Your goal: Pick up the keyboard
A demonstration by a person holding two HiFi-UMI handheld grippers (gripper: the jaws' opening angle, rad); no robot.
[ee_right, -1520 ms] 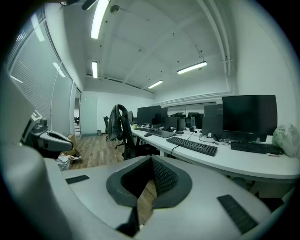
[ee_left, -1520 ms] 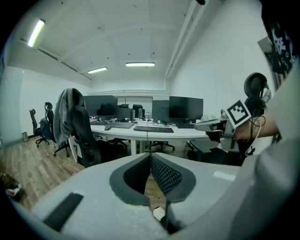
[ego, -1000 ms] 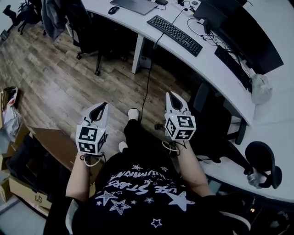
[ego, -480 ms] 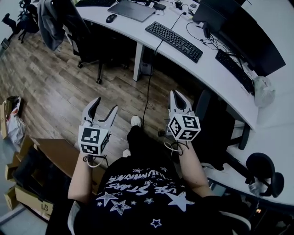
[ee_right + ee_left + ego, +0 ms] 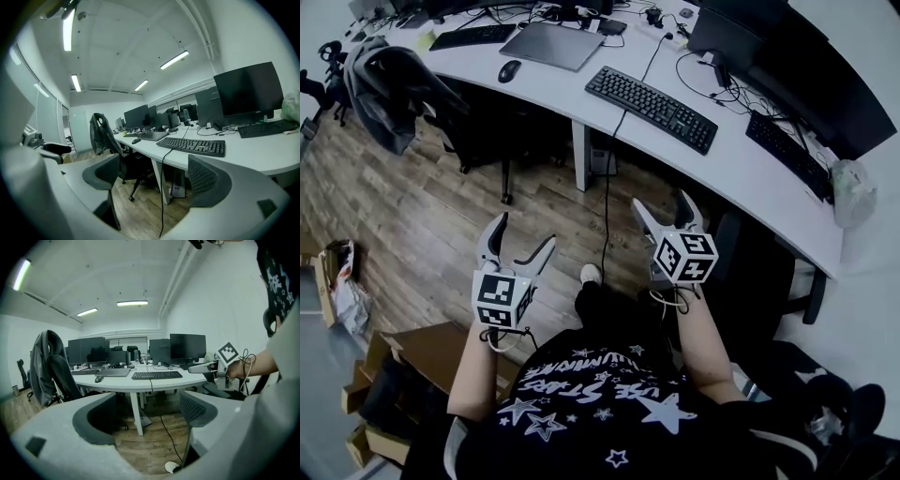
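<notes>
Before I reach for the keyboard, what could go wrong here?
The cable of the keyboard hangs over the desk edge down to the floor; lifting may pull or snag it. A second keyboard lies further right on the same desk, so the wrong one could be taken.
</notes>
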